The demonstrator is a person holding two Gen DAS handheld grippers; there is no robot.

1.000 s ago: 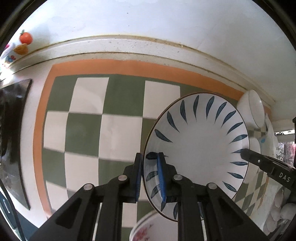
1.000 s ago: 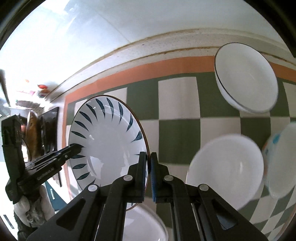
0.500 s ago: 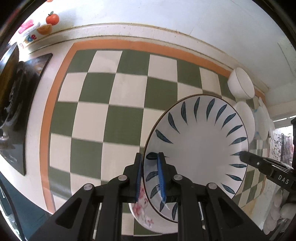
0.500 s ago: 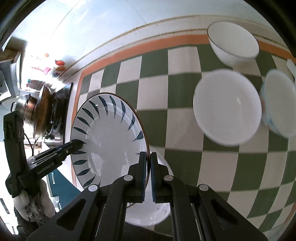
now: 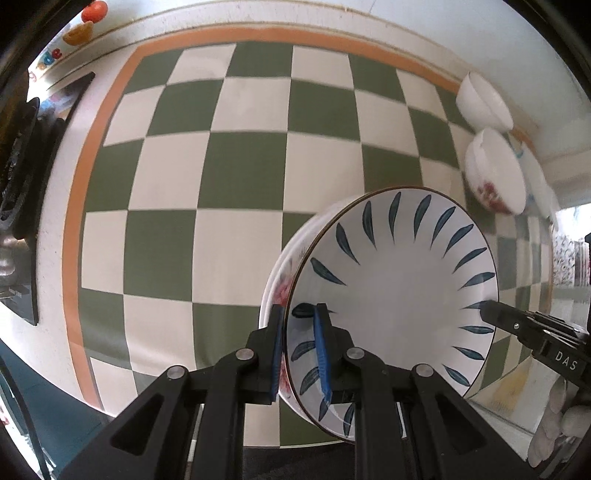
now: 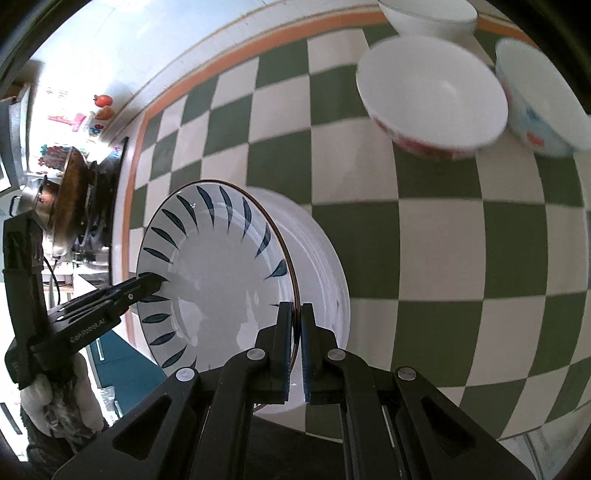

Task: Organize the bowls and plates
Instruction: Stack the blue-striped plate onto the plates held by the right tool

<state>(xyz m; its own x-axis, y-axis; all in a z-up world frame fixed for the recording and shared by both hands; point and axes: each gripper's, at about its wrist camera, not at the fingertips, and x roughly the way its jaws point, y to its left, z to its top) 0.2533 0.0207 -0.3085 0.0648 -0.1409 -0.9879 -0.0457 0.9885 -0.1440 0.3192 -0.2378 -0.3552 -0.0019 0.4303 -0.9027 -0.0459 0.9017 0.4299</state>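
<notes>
A white plate with blue leaf marks [image 5: 399, 288] is held by both grippers on opposite rims. My left gripper [image 5: 299, 332] is shut on its near-left rim; my right gripper [image 6: 295, 332] is shut on the other rim. The plate also shows in the right wrist view [image 6: 218, 273]. It hangs just above a white floral plate [image 5: 282, 291] on the checked cloth, seen as a white stack in the right wrist view [image 6: 325, 266]. The right gripper's tip shows in the left wrist view [image 5: 495, 314], the left one in the right wrist view [image 6: 147, 284].
Three bowls stand at the far right: a plain white one [image 6: 424, 14], a red-flowered one [image 6: 432, 96], a blue-patterned one [image 6: 543, 103]. A stove with a pot [image 6: 70, 192] is at the left. The checked cloth [image 5: 229, 177] covers the counter.
Both grippers have pulled back and lowered with the leaf plate, so more of the cloth shows and the floral plate now lies right under it. Both grips are unchanged.
</notes>
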